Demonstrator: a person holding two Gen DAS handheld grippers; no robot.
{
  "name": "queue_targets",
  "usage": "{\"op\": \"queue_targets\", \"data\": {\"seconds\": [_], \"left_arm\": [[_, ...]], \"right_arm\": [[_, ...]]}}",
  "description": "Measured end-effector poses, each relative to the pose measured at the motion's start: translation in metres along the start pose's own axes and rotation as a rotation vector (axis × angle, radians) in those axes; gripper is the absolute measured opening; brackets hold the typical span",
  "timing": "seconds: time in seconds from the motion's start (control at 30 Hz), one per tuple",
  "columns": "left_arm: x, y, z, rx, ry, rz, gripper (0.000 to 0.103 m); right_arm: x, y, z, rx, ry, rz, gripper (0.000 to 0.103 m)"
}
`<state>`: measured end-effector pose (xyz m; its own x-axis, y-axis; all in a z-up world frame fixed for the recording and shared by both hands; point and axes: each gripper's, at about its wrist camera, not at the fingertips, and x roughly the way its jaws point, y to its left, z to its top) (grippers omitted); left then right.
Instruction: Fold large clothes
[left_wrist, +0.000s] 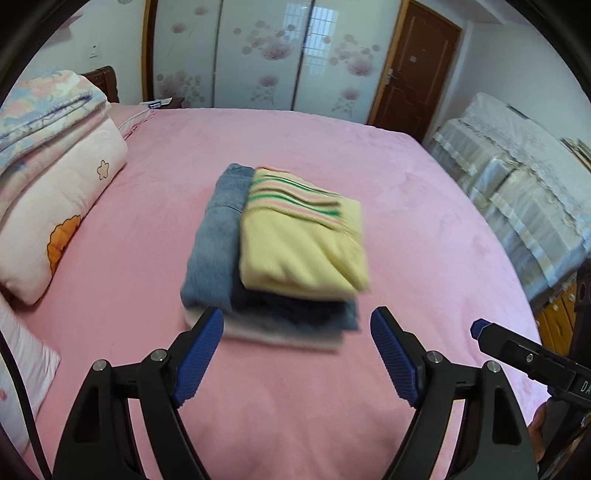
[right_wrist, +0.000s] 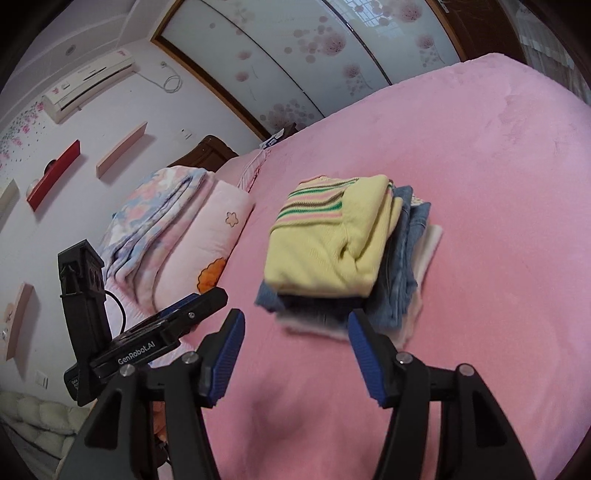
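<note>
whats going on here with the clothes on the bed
A person holds a claw in each hand above a pink bed. A folded stack sits there: a yellow striped sweater on top of jeans and something white. The left claw and right claw are both open and empty, just short of the stack.

— How many folded garments are in the stack?
— Three: one yellow striped sweater on top, one pair of blue jeans under it, one white piece at the bottom.
— Bedding at the left of the frame?
— One floral blanket, one pink quilt.
— Tongs?
— Two: the left tongs and the right tongs.
</note>
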<state>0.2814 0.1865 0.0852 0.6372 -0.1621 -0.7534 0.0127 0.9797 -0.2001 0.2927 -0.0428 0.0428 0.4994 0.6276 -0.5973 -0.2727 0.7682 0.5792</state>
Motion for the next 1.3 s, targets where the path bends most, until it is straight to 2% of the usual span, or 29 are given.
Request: {"op": "queue_targets", "data": {"seconds": [0.1, 0.23, 0.33, 0.5, 0.7, 0.87, 0.97, 1.1, 1.3], "left_arm": [[-0.04, -0.021, -0.028, 0.021, 0.0, -0.021, 0.082], [-0.083, -0.043, -0.057, 0.029, -0.011, -0.021, 0.093], [-0.113, -0.059, -0.078, 0.028, -0.014, -0.038, 0.093], [-0.151, -0.083, -0.11, 0.042, -0.044, -0.034, 0.093], [-0.169, -0.102, -0.138, 0.015, -0.031, -0.03, 0.093], [-0.18, -0.115, -0.157, -0.018, -0.058, 0.029, 0.093], [-0.189, -0.124, -0.173, -0.023, -0.101, 0.08, 0.093], [-0.196, -0.14, -0.203, 0.024, -0.124, 0.14, 0.093], [-0.19, -0.151, -0.252, 0.02, -0.114, 0.152, 0.093]], "right_arm": [[-0.041, 0.015, -0.024, -0.031, -0.007, -0.014, 0.058], [-0.088, 0.027, -0.056, -0.064, -0.016, -0.068, 0.059], [-0.12, 0.033, -0.079, -0.098, -0.025, -0.108, 0.059], [-0.16, 0.038, -0.11, -0.117, -0.034, -0.114, 0.059], [-0.199, 0.04, -0.139, -0.143, -0.06, -0.127, 0.059], [-0.228, 0.039, -0.166, -0.178, -0.138, -0.184, 0.063], [-0.236, 0.036, -0.18, -0.194, -0.152, -0.228, 0.064], [-0.243, 0.031, -0.199, -0.199, -0.147, -0.258, 0.065], [-0.249, 0.019, -0.232, -0.211, -0.173, -0.342, 0.065]]}}
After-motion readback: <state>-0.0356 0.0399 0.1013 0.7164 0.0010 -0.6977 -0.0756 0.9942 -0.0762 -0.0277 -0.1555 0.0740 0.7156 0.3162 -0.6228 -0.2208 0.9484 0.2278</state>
